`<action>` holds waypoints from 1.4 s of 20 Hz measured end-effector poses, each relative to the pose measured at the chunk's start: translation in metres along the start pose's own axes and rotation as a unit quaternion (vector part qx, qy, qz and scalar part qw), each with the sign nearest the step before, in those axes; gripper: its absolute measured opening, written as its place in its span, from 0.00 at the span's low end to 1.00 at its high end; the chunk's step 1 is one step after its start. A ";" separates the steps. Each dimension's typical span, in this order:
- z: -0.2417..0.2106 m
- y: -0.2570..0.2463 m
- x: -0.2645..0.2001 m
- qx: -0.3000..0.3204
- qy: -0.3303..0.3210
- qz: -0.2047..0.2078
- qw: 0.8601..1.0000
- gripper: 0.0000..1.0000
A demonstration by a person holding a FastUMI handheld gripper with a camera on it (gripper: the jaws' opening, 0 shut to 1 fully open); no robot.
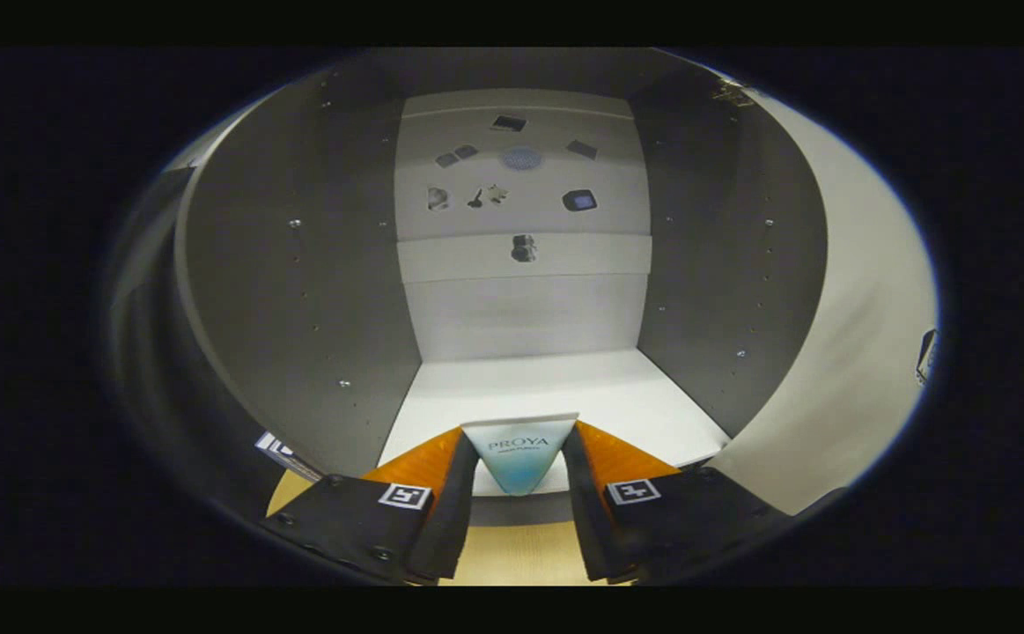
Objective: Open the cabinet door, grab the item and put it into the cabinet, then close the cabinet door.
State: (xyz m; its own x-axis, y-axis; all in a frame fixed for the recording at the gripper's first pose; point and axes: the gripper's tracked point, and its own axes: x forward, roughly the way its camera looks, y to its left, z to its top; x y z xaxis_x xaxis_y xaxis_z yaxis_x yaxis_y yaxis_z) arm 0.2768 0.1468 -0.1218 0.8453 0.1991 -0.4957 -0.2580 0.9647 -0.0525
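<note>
1. A tube (519, 458) is clamped between the two fingers of the gripper (520, 471), flat end forward.
2. The tube is held at the front edge of the open cabinet (300, 291), over its white floor.
3. The cabinet door (855, 352) is seen swung open, right of the tube.

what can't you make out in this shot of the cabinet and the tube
- Tube, gripper view: its lower end is hidden between the fingers of the gripper shut on it.
- Small dark bits on the cabinet back wall: too small to identify.
- Open door: outer face hidden.
</note>
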 end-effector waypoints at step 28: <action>-0.075 -0.041 -0.267 0.006 -0.160 -0.045 0.986 0.99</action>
State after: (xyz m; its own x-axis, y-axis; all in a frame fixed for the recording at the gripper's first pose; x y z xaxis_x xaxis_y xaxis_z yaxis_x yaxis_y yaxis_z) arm 0.0261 0.0407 -0.0525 0.9693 0.1559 -0.1900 -0.1723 0.9824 -0.0726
